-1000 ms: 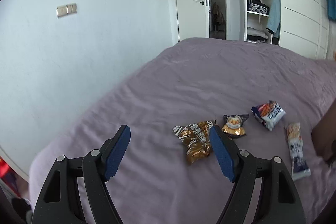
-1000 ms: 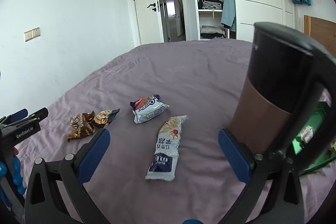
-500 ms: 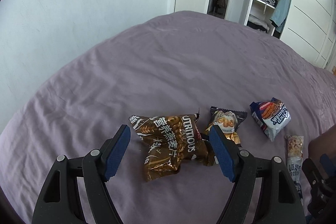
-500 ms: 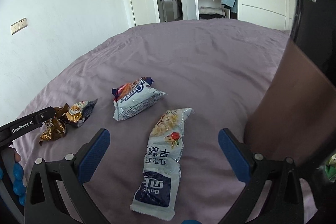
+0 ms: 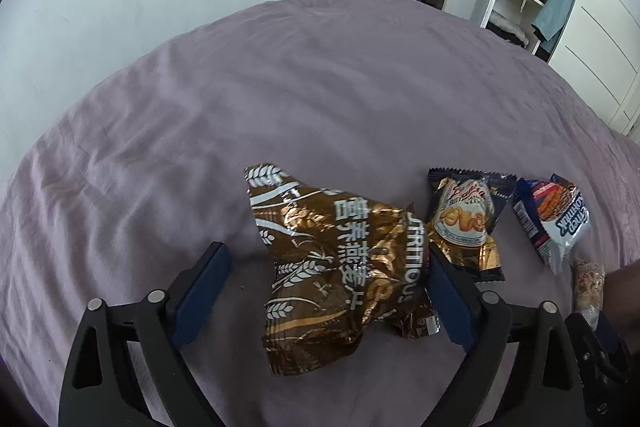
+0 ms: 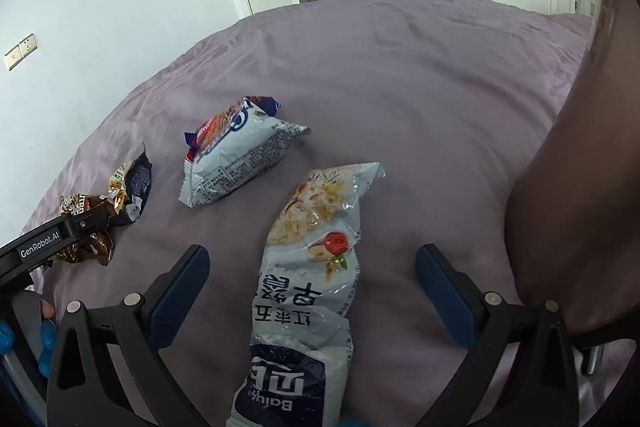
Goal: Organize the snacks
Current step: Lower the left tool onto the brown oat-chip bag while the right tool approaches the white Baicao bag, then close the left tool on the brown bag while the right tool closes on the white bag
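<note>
Left gripper (image 5: 324, 281): I see its jaws spread wide, just opened further, straddling the brown bag (image 5: 340, 275) without pressing it.
Brown bag: crumpled on the bed (image 5: 280, 87), its right edge against my right pad, I think.
Right gripper (image 6: 312, 283): jaws wide apart, nothing gripped; the long white pack (image 6: 308, 287) lies between them, clear of both pads.
Dark pack (image 5: 466, 223): just right of the brown bag, edges overlapping.
Blue-white bag (image 6: 236, 155): farther off, left of the long pack.
Brown cylinder (image 6: 580, 187): fills the right edge; too close for me to identify.
</note>
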`<state>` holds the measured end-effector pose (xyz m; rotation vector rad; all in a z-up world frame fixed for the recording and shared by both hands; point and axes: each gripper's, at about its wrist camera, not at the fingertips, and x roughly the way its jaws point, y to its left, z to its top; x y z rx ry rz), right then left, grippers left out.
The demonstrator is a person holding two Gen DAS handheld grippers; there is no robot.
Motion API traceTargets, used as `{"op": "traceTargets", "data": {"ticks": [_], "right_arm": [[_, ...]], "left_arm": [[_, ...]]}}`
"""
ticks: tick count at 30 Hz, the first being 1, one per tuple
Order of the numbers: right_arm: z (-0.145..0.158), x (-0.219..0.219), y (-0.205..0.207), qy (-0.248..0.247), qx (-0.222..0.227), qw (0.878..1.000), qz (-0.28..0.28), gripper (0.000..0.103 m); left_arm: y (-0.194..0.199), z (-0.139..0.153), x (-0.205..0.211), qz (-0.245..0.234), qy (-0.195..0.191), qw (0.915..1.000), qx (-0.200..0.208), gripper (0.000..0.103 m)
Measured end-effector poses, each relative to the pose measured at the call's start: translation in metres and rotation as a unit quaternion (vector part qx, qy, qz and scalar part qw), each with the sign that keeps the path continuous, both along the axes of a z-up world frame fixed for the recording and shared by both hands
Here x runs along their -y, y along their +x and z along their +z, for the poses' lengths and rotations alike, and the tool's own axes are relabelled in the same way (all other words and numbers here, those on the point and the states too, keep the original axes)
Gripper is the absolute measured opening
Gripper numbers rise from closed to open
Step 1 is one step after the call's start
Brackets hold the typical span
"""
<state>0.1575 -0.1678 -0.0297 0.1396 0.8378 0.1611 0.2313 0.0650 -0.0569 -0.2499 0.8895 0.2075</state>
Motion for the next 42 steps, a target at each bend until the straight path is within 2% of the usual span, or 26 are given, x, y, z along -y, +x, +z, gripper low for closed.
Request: {"op": "traceTargets", "data": {"ticks": [3, 13, 20, 25, 32, 42], "right_arm": [[-0.003, -0.005, 0.002, -0.013, -0.005, 1.0, 0.001, 0.103], [-0.012, -0.005, 0.004, -0.014, -0.026, 1.0, 0.002, 0.103], [-0.017, -0.008, 0.003, -0.027, -0.034, 0.999, 0.004, 0.103], [-0.02, -0.017, 0.006, -0.062, -0.04, 0.997, 0.005, 0.103], [-0.019, -0.018, 0.003, -0.068, -0.031, 0.997, 0.0, 0.103], [-0.009, -0.034, -0.007, -0.131, 0.002, 0.991, -0.015, 0.103]], "left_arm": [[0.004, -0.007, 0.002, -0.012, -0.002, 0.9998, -0.016, 0.101], [0.004, -0.015, 0.01, -0.014, 0.019, 0.9992, -0.033, 0.102], [0.004, -0.015, 0.01, -0.014, 0.015, 0.9992, -0.033, 0.102], [0.006, -0.013, 0.012, -0.013, 0.024, 0.9992, -0.028, 0.102], [-0.004, -0.011, 0.004, -0.012, -0.014, 0.9998, -0.001, 0.101], [-0.004, -0.005, -0.011, -0.014, -0.054, 0.9984, 0.011, 0.101]]}}
